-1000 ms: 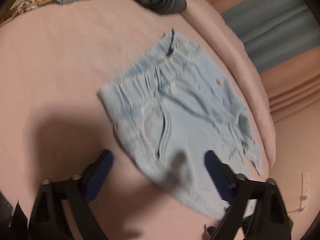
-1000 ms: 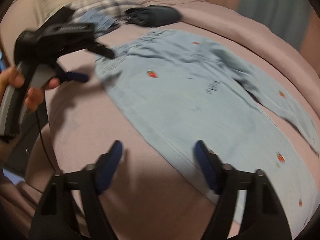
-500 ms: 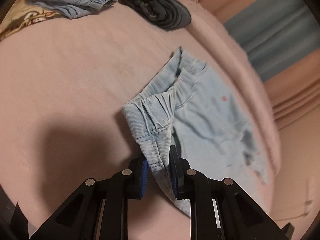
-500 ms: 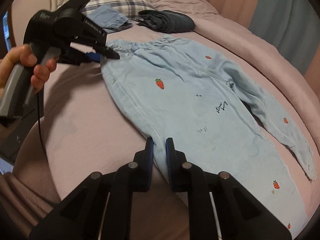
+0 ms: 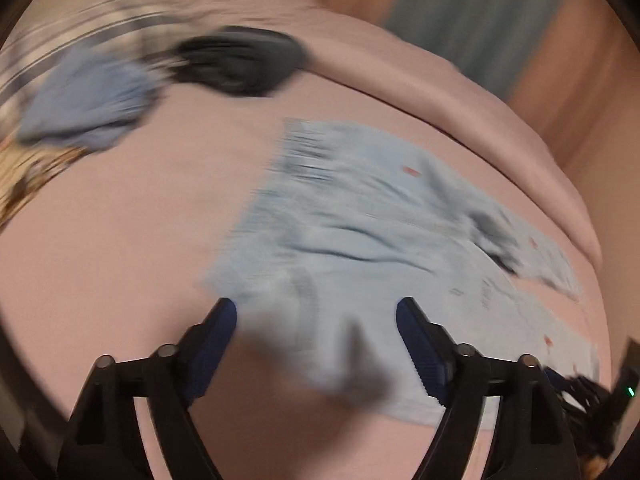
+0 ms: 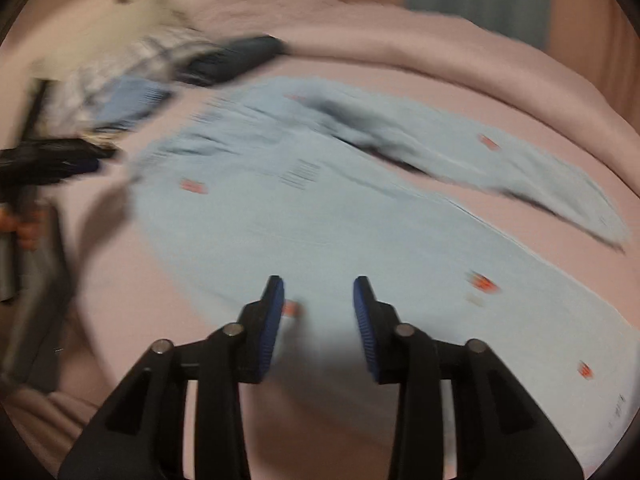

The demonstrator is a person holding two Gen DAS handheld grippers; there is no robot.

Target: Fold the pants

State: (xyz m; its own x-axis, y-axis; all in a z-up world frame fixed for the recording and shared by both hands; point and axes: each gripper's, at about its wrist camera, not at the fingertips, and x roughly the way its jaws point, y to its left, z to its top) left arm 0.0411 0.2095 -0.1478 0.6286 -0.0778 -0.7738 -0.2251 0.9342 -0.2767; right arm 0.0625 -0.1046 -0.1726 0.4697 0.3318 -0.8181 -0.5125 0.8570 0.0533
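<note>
Light blue pants [image 5: 360,232] with small red motifs lie spread flat on the pink bed, waistband toward the far left, both legs [image 6: 400,220] running to the right. My left gripper [image 5: 316,308] hovers over the waist end, its jaws opening wide with nothing pressed between the blue pads. Over the near leg my right gripper [image 6: 319,286] is also opening, a gap between its pads and only cloth lying below. At the left edge of the right wrist view, the left gripper [image 6: 80,160] appears, held by a hand. Both views are motion-blurred.
A dark folded garment [image 5: 240,64] and a blue folded garment [image 5: 88,100] lie at the head of the bed by a plaid pillow [image 6: 132,56]. A pink duvet ridge [image 5: 480,104] runs along the far side, with a curtain [image 5: 472,20] behind it.
Half a second ago both grippers were shut on the pants' near edge; now both have let go and opened. The pants lie flatter, and both hands have shifted.
</note>
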